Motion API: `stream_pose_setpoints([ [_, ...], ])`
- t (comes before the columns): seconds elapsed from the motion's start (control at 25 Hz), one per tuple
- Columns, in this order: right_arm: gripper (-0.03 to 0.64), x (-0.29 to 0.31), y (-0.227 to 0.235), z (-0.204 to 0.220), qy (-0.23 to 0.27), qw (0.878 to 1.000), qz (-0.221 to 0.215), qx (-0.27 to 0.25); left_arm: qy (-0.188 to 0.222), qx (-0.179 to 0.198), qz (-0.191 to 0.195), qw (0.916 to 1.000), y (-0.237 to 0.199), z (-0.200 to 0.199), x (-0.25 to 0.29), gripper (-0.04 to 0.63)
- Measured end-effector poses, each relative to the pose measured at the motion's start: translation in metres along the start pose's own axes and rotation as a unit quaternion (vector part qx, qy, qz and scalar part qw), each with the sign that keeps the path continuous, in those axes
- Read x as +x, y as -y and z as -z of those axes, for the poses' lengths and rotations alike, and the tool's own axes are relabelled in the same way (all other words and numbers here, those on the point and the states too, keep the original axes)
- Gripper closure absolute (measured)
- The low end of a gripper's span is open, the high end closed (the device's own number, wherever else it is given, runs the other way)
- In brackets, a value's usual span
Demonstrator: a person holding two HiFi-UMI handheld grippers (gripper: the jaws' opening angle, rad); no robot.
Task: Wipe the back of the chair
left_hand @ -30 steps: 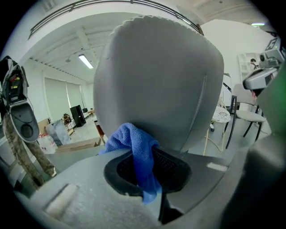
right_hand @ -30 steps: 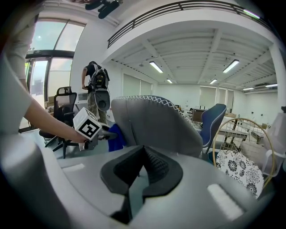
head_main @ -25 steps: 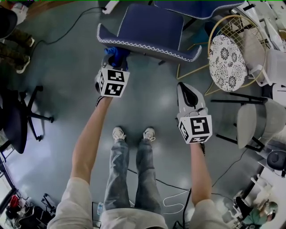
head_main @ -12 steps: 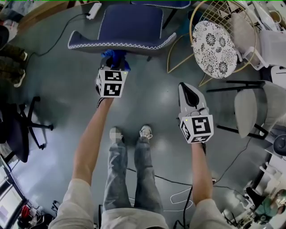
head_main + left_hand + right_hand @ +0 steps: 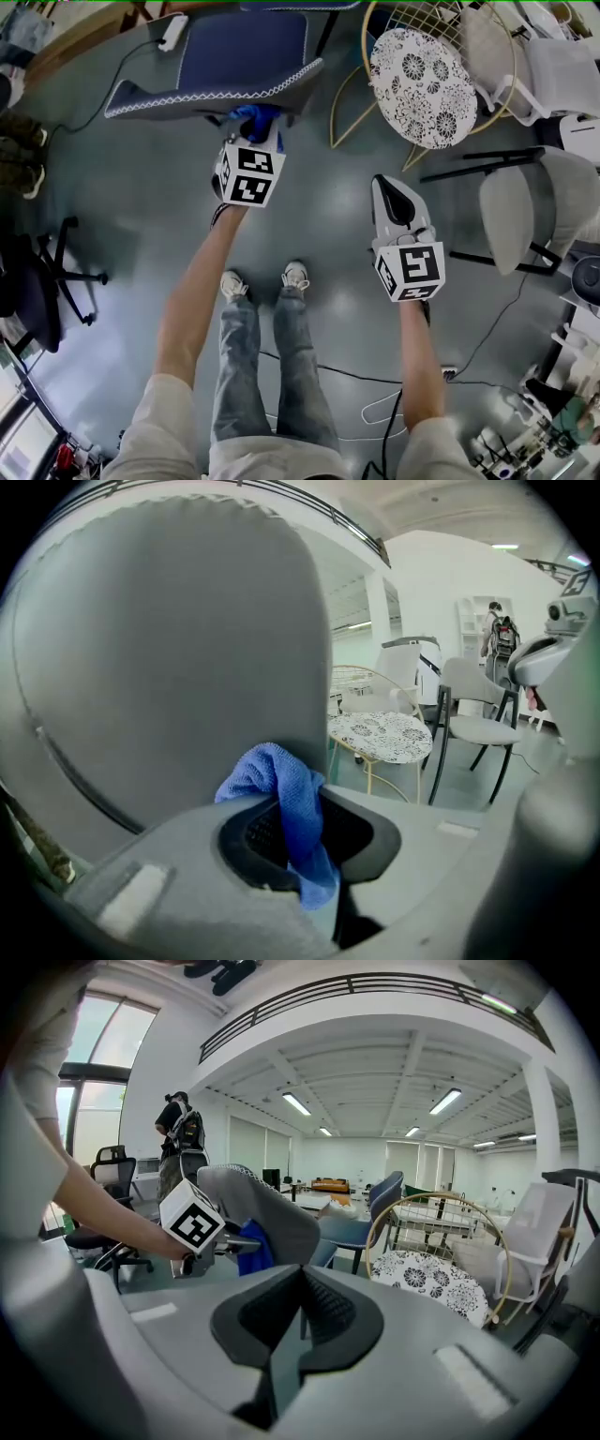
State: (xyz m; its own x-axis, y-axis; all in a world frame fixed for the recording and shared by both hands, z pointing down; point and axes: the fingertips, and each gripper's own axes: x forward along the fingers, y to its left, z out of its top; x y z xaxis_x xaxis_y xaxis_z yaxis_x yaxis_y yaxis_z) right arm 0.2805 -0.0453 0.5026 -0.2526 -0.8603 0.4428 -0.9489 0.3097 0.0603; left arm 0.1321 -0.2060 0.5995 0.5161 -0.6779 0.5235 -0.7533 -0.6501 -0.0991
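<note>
A blue upholstered chair (image 5: 239,56) stands ahead of me; its backrest fills the left gripper view as a grey curved surface (image 5: 169,667). My left gripper (image 5: 251,127) is shut on a blue cloth (image 5: 255,119), which bunches out of the jaws (image 5: 286,803) and presses against the chair's back. From the right gripper view the cloth (image 5: 251,1246) sits between the left gripper's marker cube (image 5: 195,1222) and the backrest (image 5: 272,1208). My right gripper (image 5: 394,202) is held lower and to the right, shut on nothing, away from the chair.
A gold wire chair with a patterned round cushion (image 5: 417,70) stands right of the blue chair. A grey chair (image 5: 534,211) is at the far right, a black office chair (image 5: 37,281) at the left. Cables run over the grey floor (image 5: 309,366). A person stands far off (image 5: 178,1143).
The left gripper with the cloth has shifted rightward along the chair's back. The view has swung, so the chair now lies further left and tilted. The right gripper has barely moved.
</note>
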Motion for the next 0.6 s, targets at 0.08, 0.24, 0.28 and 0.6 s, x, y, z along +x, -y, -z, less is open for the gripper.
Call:
stream_pose_setpoints([
  [0.08,0.616,-0.008,0.009,0.003,0.0,1.0,0.006,0.003,0.001,0.003,0.005,1.0,0.014,-0.005,0.007,0.551],
  [0.24,0.615,-0.023,0.026,0.011,0.001,1.0,0.02,0.011,-0.01,-0.002,-0.001,0.9999,0.027,-0.007,0.012,0.55],
  [0.28,0.615,-0.026,0.03,0.013,0.001,1.0,0.023,0.013,-0.01,0.003,0.002,0.9999,0.032,-0.008,0.014,0.549],
  [0.6,0.615,-0.037,0.037,0.017,-0.003,0.999,0.03,0.016,-0.014,-0.004,0.016,0.9998,0.042,-0.009,0.014,0.551],
])
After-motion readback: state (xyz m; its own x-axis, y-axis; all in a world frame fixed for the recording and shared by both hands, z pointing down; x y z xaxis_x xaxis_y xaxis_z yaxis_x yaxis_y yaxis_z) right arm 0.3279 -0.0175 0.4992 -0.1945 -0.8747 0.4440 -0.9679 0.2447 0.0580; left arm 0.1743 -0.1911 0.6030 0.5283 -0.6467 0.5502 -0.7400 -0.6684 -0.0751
